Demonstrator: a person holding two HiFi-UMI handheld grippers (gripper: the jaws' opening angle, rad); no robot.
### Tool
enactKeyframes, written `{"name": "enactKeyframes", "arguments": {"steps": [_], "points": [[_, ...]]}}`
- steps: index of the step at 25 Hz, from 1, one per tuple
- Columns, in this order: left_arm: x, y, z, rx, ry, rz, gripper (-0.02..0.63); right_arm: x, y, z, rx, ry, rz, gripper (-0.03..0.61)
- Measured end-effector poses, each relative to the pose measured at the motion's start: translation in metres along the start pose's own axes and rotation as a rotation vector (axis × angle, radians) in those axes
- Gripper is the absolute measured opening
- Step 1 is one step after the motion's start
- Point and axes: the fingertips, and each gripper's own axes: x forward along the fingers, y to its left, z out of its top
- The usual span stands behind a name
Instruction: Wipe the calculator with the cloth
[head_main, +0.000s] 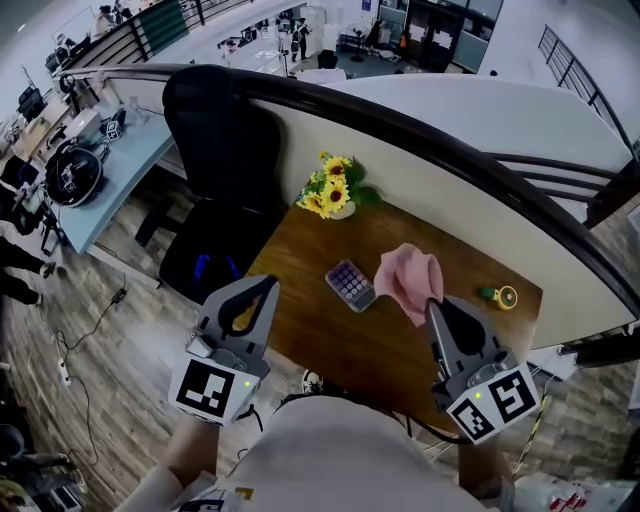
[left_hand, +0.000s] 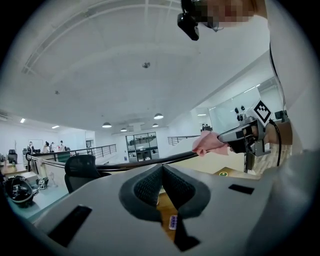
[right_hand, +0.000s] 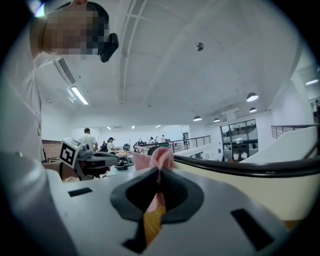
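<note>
- Grey-shelled left gripper (head_main: 267, 285), with black ribbed pads (left_hand: 148, 187) and a yellow inset.
- Matching grey right gripper (head_main: 433, 304), its jaws dark and tapered.
- White marker cubes (head_main: 212, 390) bearing black square codes and green lights.
- The person's white top (head_main: 340, 450).

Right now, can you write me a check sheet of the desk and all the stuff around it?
Surface: brown wooden desk.
Job's things: calculator flat on the desk; pink cloth pinched in the right tool.
Clutter: sunflowers at the back; small yellow-green object at right.
Tools: left tool shut, empty; right tool shut on the cloth.
Cables: one cable on the floor, left.
Surroundings: black chair, curved railing.
</note>
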Motion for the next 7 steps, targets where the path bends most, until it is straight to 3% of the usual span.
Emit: {"name": "enactKeyframes", "arguments": {"steps": [7], "points": [[-0.0017,0.0002,-0.0039,-0.006,-0.008,-0.005,0.003,0.0031,0.0047,-0.0081,0.003,0.014,0.004,0.015]]}}
